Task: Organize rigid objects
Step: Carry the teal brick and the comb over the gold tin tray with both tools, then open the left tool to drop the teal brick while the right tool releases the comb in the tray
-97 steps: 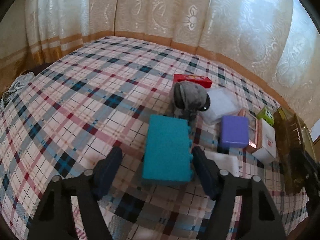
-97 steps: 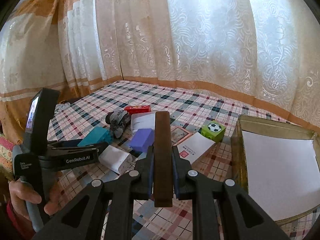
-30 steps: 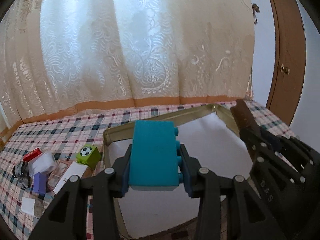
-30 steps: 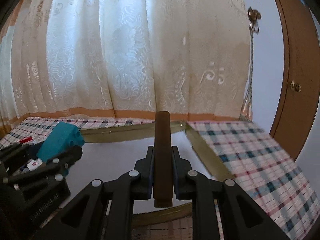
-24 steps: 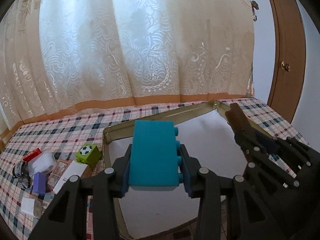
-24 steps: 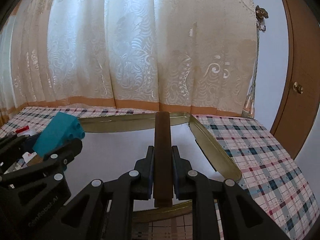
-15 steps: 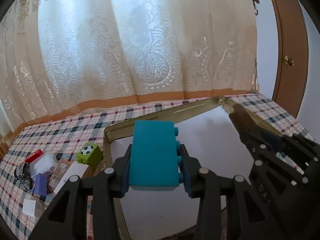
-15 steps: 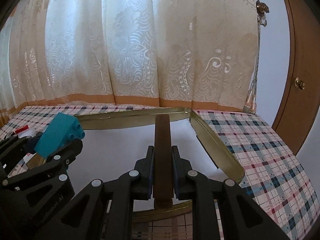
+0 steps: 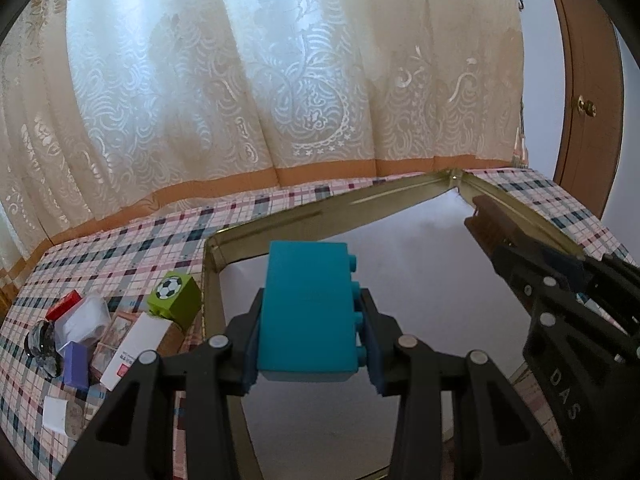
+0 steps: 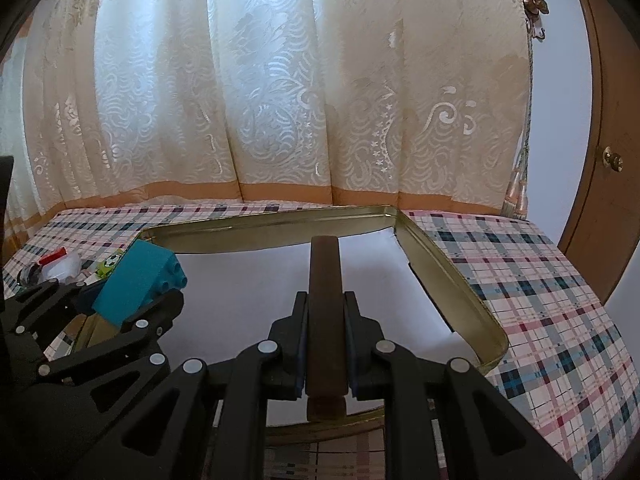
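Note:
My left gripper (image 9: 311, 347) is shut on a teal toy brick (image 9: 308, 308) and holds it above the left part of a gold-rimmed tray (image 9: 280, 224) with a white floor. My right gripper (image 10: 326, 344) is shut on a dark brown flat bar (image 10: 325, 304) and holds it above the tray's near side (image 10: 452, 276). The right gripper with the bar also shows at the right of the left wrist view (image 9: 504, 232). The teal brick shows at the left of the right wrist view (image 10: 138, 280).
On the plaid cloth left of the tray lie a green football cube (image 9: 174, 294), a white card box (image 9: 132, 352), a purple box (image 9: 76, 364), a clear box (image 9: 82, 320), a red box (image 9: 62, 304) and a grey round object (image 9: 40, 342). Lace curtains hang behind; a wooden door (image 9: 584, 80) is right.
Both grippers have carried their objects from the cluttered cloth over to the tray. In the last second they shifted only slightly above it.

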